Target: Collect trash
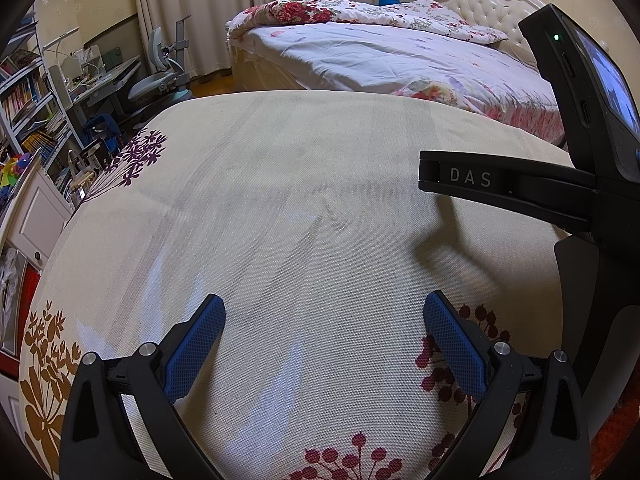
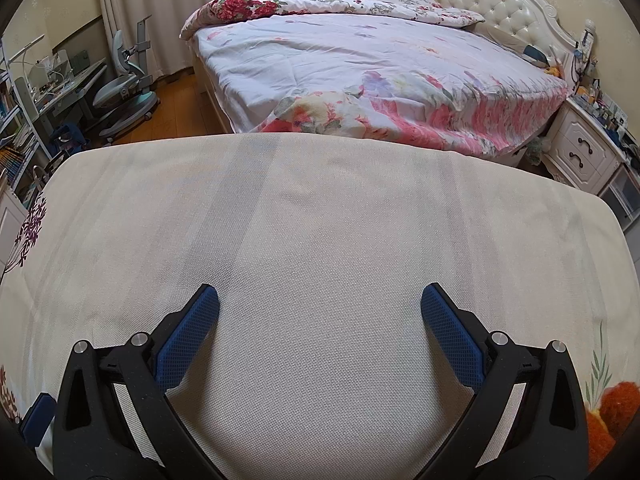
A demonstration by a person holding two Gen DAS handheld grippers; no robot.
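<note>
No trash shows in either view. My left gripper (image 1: 324, 308) is open and empty, its blue pads (image 1: 196, 348) spread wide above a cream tablecloth (image 1: 280, 200) printed with flowers. My right gripper (image 2: 320, 300) is open and empty over the same cloth (image 2: 320, 220). The right gripper's black body marked DAS (image 1: 472, 178) shows at the right of the left wrist view, apart from the left fingers. A blue pad of the left gripper (image 2: 38, 420) shows at the lower left of the right wrist view.
A bed with a floral duvet (image 2: 360, 68) and white headboard (image 2: 500, 4) stands beyond the table. A desk, chair (image 1: 168, 76) and bookshelves (image 1: 28, 100) are at the left. A white nightstand (image 2: 584, 148) is at the right.
</note>
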